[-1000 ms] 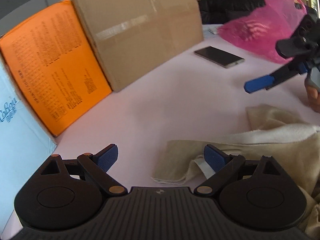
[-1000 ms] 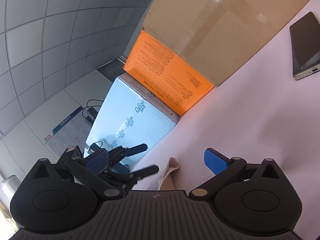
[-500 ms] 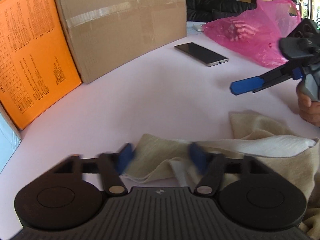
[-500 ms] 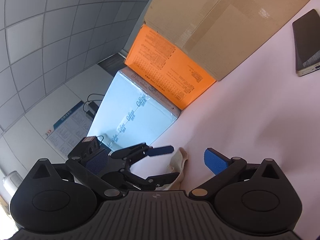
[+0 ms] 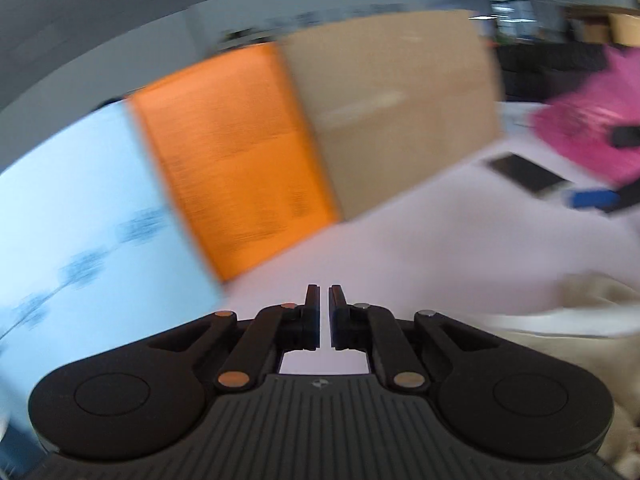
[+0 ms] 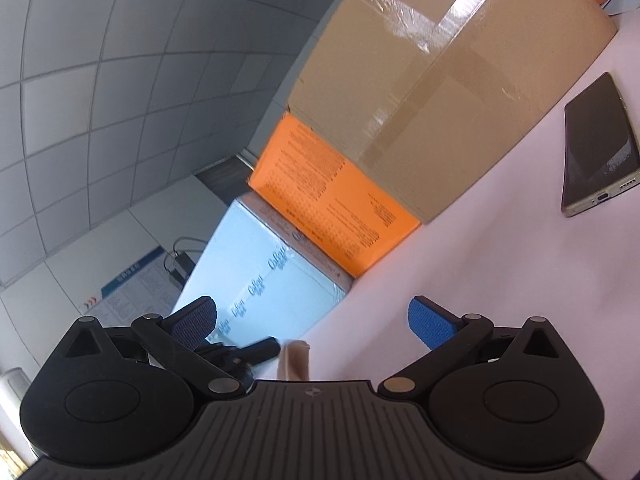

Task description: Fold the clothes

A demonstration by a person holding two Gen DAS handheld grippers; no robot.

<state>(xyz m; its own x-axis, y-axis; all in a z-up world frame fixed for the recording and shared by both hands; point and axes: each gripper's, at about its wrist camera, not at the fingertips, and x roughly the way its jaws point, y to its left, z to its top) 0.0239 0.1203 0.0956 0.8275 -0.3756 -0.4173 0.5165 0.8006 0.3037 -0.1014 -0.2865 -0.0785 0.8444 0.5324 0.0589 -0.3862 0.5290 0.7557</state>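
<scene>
Ahead, bare tabletop (image 5: pixel 432 240) before boxes (image 5: pixel 400 112)

Three boxes stand in a row along the far edge of the table (image 6: pixel 500 280) ahead of me: the cardboard box (image 6: pixel 440 80) at the right end, the printed box (image 6: pixel 336 200) touching it in the middle, the third box (image 6: pixel 264 300) at the left end. A phone (image 6: pixel 598 148) lies flat on the table to the right of the cardboard box, apart from it. Behind the phone sits a plastic bag (image 5: pixel 592 128). The cloth (image 5: pixel 560 328) lies on the table nearest me, at my right.
</scene>
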